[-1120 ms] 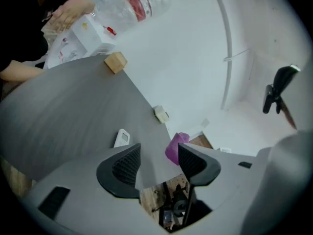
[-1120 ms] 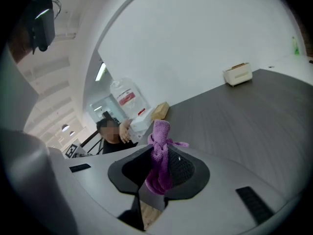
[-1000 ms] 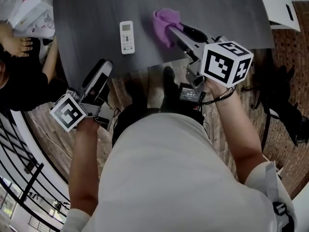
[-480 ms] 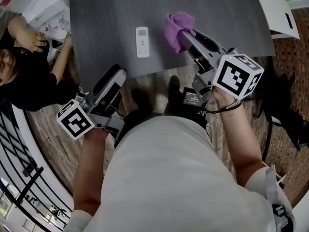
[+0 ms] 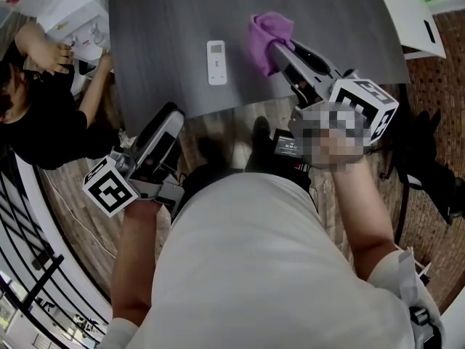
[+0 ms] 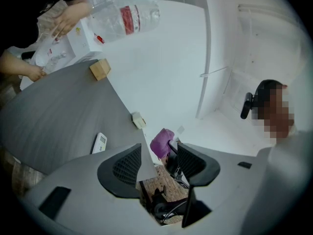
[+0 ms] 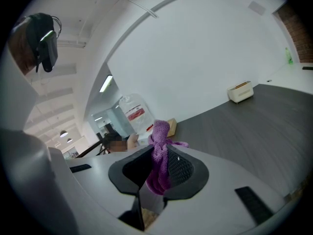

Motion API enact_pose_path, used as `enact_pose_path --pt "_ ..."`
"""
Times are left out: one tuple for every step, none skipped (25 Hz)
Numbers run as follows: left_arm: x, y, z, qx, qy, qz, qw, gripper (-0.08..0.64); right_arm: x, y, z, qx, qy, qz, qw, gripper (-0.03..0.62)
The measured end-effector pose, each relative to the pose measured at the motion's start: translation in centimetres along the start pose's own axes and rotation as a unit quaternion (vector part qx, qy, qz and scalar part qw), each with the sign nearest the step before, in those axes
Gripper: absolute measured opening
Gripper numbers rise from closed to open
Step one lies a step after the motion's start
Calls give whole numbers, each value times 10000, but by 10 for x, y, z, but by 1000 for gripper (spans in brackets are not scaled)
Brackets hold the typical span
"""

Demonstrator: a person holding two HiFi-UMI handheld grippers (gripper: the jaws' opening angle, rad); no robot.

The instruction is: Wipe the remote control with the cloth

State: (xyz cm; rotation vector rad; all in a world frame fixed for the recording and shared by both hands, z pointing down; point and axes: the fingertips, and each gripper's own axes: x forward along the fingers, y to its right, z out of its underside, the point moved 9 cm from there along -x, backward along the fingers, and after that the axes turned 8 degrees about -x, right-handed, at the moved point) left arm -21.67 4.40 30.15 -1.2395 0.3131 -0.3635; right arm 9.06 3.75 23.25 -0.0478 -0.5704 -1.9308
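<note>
- Dark grey surface [image 5: 327,20] fills the upper part of the head view. The floor shows below its near edge, and a seated person [image 5: 43,115] is at the left, well apart from the work area.
- Remote control [image 5: 216,62]: white, lying flat and face up on the surface near its near edge. Nothing touches it.
- Cloth [image 5: 267,38]: purple and bunched, clamped in the right tongs [image 5: 282,49]. The jaws are closed onto it, and folds spill out past the tips. It sits to the right of the remote control, apart from it. Contact with the surface cannot be confirmed.
- Left tongs [image 5: 168,118]: jaws partly open, nothing between them. They sit off the near edge of the surface, over the floor, short of the remote control.
- Task status (judgement): wiping contact is not yet made.
- Hazard: the remote control is unrestrained because the left tongs are not bracing it. A sideways stroke of the cloth is likely to slide it along the smooth surface, possibly off the near edge.
- Hazard: the cloth is gripped by a narrow bunch. Drag during a stroke may pull it out of the jaws.
- Hazard: the jaw tips lie close behind the cloth. Pressing too low may put hard plastic, not fabric, onto the buttons.
</note>
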Motion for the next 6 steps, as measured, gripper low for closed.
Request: enact_pose_path --pt "0 -1 0 -13 0 11 10000 233 0 1 0 5 -11 20 10000 81" --pt "1 -1 0 -29 -2 27 10000 233 -1 1 1 11 -26 48 10000 81" --pt "1 -1 1 -44 -7 32 10000 233 -2 2 1 18 -41 77 10000 81" --pt "0 -2 1 -54 -15 19 10000 233 -2 2 2 24 -55 102 9999 81" --pt "0 -3 1 -58 -22 -3 10000 233 -3 2 3 27 -66 120 9999 81" --pt "-1 -3 0 -60 -29 -27 10000 233 -3 2 3 30 -76 137 9999 81"
